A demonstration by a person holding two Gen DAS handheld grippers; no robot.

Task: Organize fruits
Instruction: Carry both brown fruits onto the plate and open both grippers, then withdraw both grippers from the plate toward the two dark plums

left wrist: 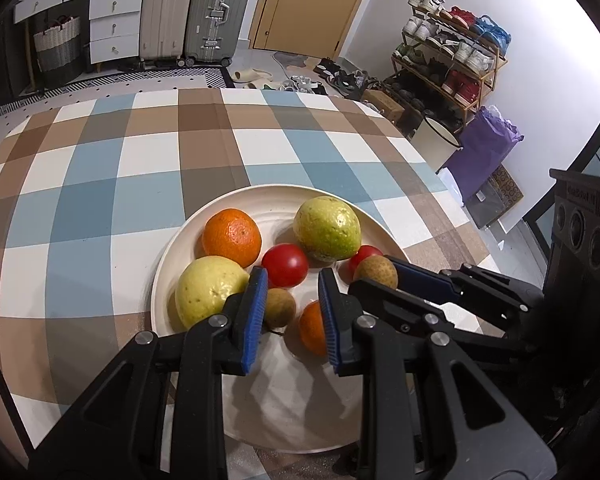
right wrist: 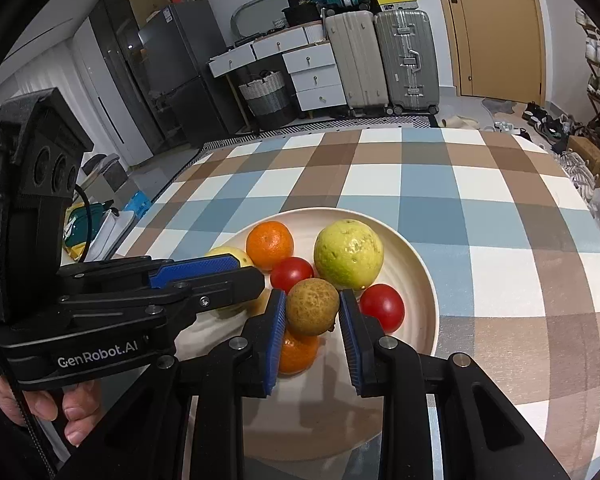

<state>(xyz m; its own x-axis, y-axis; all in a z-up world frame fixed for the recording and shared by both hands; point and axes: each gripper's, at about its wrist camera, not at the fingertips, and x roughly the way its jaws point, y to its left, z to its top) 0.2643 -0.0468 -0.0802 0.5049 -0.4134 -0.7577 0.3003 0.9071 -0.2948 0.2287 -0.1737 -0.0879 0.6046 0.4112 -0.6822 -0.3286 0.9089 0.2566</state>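
A cream plate on the checked tablecloth holds two guavas, two oranges, two red tomatoes and a small brown longan. My left gripper hovers over the plate's near side with its jaws narrowly apart and nothing between the pads. It stands between the yellow guava and the near orange. My right gripper is shut on a second brown longan, held just above the near orange beside a tomato. The green guava and far orange lie beyond.
The checked table stretches away behind the plate. Its right edge drops to a shoe rack and a purple bag. Suitcases and drawers stand by the far wall. A hand grips the left tool.
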